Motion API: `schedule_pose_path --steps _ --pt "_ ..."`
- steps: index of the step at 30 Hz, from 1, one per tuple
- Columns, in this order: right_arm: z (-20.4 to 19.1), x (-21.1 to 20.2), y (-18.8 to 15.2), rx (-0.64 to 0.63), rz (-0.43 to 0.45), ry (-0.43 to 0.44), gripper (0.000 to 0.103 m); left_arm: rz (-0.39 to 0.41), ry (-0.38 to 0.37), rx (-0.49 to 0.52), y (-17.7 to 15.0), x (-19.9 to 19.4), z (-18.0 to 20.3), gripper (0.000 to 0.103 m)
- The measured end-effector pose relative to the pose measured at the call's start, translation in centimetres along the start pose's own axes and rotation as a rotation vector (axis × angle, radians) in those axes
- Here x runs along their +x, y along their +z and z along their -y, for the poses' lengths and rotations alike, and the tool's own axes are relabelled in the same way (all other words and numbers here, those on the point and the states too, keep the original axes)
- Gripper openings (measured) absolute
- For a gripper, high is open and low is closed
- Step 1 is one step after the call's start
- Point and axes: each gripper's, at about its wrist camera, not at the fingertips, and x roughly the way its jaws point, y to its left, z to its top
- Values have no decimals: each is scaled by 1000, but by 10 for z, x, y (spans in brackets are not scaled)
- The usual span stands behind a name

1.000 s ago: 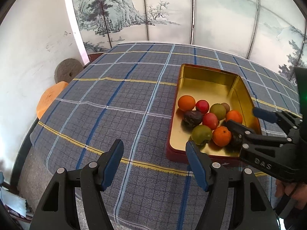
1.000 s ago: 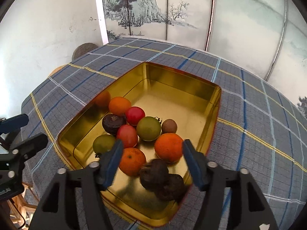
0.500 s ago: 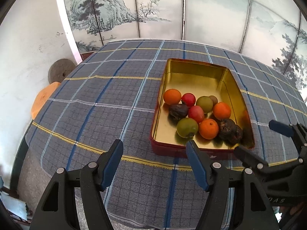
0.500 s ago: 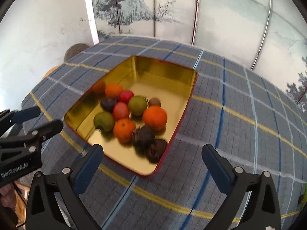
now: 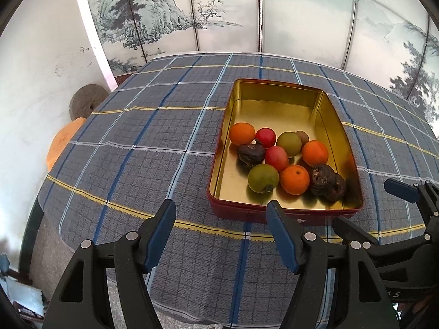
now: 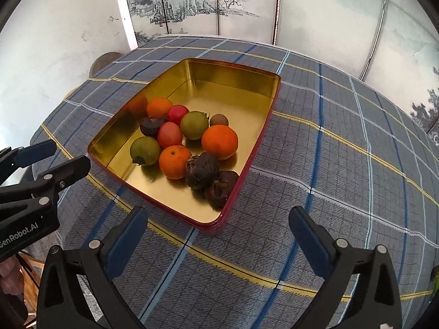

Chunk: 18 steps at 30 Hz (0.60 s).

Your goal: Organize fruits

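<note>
A gold tin with red outer walls point(image 5: 274, 87) point(image 6: 230, 67) rests on the plaid tablecloth. Inside it lie three oranges point(image 5: 295, 179) point(image 6: 219, 141), two red fruits point(image 5: 276, 158), two green fruits point(image 5: 262, 178) point(image 6: 145, 150), a small brown fruit point(image 5: 302, 137) and three dark wrinkled fruits point(image 5: 326, 182) point(image 6: 203, 174). My left gripper point(image 5: 221, 224) point(image 6: 63, 156) hovers open and empty before the tin's near wall. My right gripper point(image 6: 218, 219) point(image 5: 370, 207) stands wide open and empty just off the tin's near corner.
The tablecloth point(image 5: 137, 150) covers a round table whose edge curves close in front of both grippers. A grey stone disc point(image 5: 82, 104) and an orange object point(image 5: 63, 142) sit beyond the left edge. A painted folding screen point(image 5: 192, 13) stands behind the table.
My right gripper drew back from over the tin, where the dark fruits lay between its fingers, and opened wide. The dark fruits stayed in the tin's near corner. The left gripper barely moved.
</note>
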Motion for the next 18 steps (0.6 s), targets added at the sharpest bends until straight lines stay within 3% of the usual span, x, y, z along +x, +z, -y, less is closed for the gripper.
schedule_pose_path --steps 18 --pt "5 6 0 13 -28 -11 102 -5 6 14 3 2 5 69"
